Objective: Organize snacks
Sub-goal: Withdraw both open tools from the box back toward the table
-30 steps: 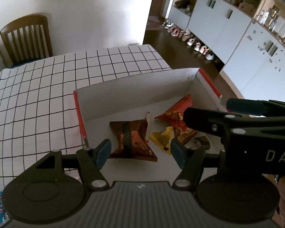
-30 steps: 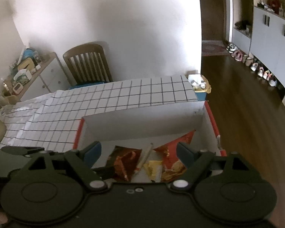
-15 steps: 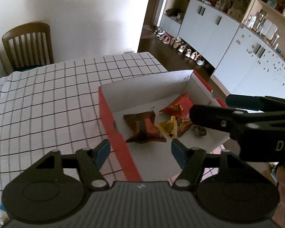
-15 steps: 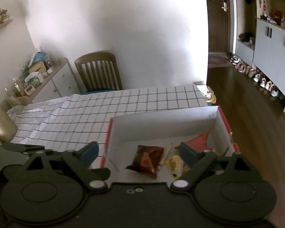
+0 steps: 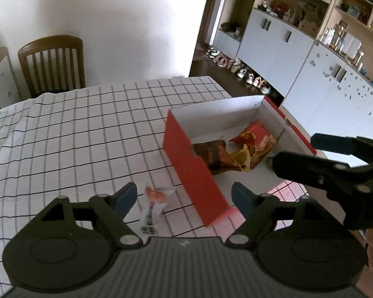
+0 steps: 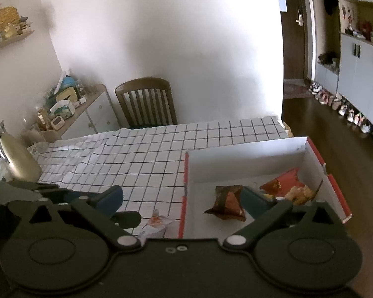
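2 hand-held grippers, jaws spread.

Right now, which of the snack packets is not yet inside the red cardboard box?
The small white packet with orange print, lying on the checked tablecloth just outside the red cardboard box. The brown, yellow and red packets all lie inside.

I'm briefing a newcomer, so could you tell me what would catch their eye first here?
The red box with white inside stands open on the checked tablecloth, with crumpled snack bags on its floor. One small snack packet lies outside, left of the box, before the open left hand-held gripper.
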The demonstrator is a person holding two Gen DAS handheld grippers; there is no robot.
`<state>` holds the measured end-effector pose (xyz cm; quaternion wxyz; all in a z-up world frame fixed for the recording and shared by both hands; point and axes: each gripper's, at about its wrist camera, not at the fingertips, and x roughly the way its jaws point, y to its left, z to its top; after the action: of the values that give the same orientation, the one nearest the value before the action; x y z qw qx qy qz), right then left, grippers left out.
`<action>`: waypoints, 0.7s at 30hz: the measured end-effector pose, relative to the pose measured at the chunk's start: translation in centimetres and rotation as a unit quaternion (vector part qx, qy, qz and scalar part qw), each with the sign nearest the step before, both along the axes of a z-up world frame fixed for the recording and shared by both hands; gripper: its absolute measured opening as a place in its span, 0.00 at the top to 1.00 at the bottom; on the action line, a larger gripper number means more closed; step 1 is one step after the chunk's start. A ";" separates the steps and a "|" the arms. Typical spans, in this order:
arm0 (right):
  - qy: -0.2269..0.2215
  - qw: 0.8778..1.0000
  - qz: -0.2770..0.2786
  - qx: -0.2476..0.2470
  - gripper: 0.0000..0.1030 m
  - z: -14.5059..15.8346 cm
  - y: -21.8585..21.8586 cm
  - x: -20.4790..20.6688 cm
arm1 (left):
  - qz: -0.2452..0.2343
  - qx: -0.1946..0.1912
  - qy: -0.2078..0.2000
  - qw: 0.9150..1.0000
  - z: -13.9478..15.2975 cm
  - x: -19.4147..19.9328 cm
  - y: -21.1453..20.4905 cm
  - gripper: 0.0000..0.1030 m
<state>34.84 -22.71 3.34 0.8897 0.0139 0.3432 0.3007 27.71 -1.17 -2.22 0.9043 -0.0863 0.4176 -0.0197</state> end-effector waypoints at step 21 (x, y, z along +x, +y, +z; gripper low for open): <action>0.012 1.000 0.005 -0.009 0.01 -3.1 4.9 -5.2 | 0.095 -0.029 0.002 0.995 -2.2 -5.9 12.1 0.01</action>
<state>29.65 -17.78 0.26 0.8843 0.0081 0.3561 0.3019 21.81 10.95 -4.37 0.8982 -0.1519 0.4089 0.0547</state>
